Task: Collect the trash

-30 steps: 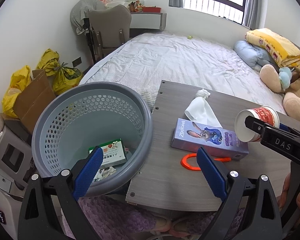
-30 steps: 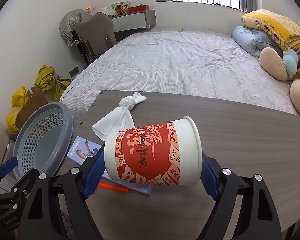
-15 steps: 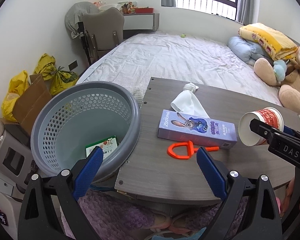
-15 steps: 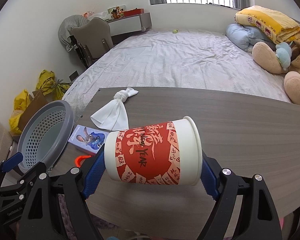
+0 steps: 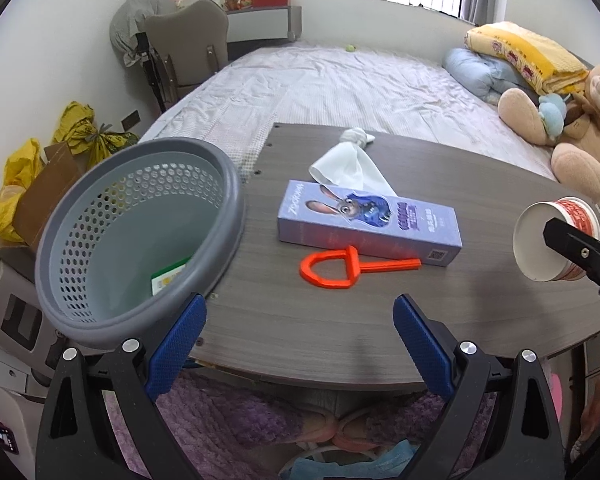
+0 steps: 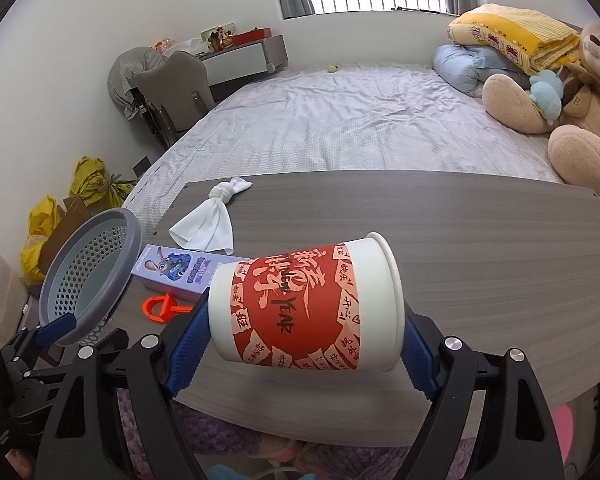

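Note:
My right gripper (image 6: 304,332) is shut on a red and white paper cup (image 6: 300,308), held on its side above the near part of the wooden table (image 6: 480,248). In the left wrist view that cup (image 5: 548,240) hangs at the far right. My left gripper (image 5: 298,340) is open and holds nothing, over the table's near edge. Its left fingertip (image 5: 176,344) is close to the rim of a grey perforated basket (image 5: 232,196). A green and white carton (image 5: 168,278) lies in the basket. On the table lie a purple box (image 5: 368,220), an orange plastic tool (image 5: 340,270) and a knotted white cloth (image 5: 348,160).
A bed (image 6: 340,120) runs behind the table, with a teddy bear (image 6: 572,120) and folded bedding (image 6: 512,36) at the right. Yellow bags (image 5: 76,136) and cardboard (image 5: 44,192) sit by the left wall, beyond the basket. A chair (image 5: 188,48) stands at the back left.
Both views have slid right along the table's near edge. The basket, box and cloth now sit further left in each picture. The cup stays clamped in my right gripper; the left stays open.

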Tool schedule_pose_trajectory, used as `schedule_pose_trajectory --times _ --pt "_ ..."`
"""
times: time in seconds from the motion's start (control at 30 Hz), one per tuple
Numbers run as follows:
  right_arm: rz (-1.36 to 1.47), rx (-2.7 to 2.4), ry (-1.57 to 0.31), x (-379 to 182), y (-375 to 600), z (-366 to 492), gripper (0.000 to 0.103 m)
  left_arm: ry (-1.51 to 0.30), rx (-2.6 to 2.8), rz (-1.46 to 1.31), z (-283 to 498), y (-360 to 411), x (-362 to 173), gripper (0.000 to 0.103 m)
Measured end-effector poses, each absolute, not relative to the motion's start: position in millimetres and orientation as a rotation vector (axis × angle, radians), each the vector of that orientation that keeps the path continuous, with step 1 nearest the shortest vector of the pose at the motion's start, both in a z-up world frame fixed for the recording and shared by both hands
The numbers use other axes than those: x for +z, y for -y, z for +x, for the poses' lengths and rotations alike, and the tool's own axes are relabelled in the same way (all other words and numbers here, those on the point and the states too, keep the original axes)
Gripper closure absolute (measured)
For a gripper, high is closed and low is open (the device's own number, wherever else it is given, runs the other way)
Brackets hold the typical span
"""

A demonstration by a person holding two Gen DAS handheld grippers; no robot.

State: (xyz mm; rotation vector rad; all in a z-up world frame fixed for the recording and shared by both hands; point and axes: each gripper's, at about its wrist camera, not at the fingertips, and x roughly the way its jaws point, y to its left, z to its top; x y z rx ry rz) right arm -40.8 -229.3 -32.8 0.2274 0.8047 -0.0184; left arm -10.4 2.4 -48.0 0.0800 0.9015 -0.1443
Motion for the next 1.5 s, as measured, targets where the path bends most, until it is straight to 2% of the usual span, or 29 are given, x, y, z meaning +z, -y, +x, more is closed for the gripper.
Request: schedule_pose_trajectory --times 0.67,1.5 --pt "0.281 -0.04 -0.801 -42 260 -39 0.023 -0.973 -0.24 0.097 25 49 -81 0.007" --pt "0.367 -0.061 -0.782 -51 293 -40 0.023 -0.987 -0.236 0.126 34 57 -96 0.007"
